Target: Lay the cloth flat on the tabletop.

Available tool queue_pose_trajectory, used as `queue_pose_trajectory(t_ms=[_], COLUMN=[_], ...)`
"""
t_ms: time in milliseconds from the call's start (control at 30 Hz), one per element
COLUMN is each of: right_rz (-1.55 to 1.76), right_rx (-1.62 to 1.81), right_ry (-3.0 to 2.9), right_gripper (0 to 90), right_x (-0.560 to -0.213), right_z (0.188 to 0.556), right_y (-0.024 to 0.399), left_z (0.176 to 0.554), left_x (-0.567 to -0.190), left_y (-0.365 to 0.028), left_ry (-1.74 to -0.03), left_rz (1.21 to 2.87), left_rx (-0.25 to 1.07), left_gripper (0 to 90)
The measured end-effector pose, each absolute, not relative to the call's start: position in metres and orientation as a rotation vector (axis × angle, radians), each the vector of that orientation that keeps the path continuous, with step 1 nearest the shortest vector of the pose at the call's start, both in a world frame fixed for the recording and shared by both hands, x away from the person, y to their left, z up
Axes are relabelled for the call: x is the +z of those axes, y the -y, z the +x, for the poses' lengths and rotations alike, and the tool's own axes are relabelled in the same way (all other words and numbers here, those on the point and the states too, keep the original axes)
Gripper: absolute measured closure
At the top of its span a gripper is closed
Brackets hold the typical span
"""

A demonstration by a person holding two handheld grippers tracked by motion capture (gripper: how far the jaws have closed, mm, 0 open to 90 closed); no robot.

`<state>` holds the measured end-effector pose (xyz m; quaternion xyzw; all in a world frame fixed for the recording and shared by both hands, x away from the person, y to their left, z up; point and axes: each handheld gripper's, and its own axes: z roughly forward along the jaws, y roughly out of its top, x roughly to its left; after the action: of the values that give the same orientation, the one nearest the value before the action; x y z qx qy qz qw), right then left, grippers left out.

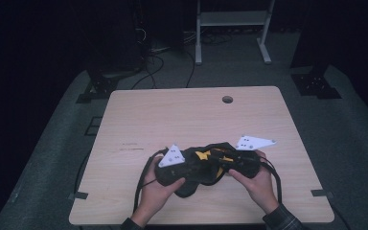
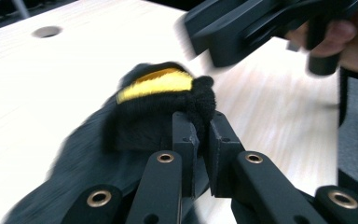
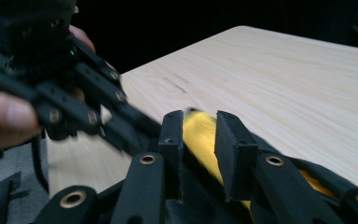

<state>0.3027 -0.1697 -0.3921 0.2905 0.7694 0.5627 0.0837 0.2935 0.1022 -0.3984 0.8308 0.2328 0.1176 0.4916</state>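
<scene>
In the left gripper view, the left gripper [image 2: 203,133] has its jaws clamped on a fold of the black-and-yellow cloth [image 2: 161,100] at frame centre. The right gripper [image 3: 200,135] stands slackened, its jaws apart around the cloth's yellow strip (blurred). The bundle sits low and central on the table [image 1: 191,115].

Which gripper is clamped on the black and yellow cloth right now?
The left gripper: its jaws pinch a fuzzy fold of the cloth. The right gripper has its jaws apart, with the yellow part between them.
</scene>
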Motion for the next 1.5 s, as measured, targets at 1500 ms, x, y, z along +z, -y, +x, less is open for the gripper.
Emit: queue_pose_trajectory(t_ms=[1500], right_rz=[1.047], right_rx=[1.464], right_ry=[-2.171], right_gripper=[87.8], right_x=[-0.385], right_z=[0.323], right_y=[0.282], left_z=[0.317], left_x=[-0.363], left_y=[-0.218], left_ry=[-0.709], left_rz=[1.89], left_rx=[0.44], left_gripper=[83.0])
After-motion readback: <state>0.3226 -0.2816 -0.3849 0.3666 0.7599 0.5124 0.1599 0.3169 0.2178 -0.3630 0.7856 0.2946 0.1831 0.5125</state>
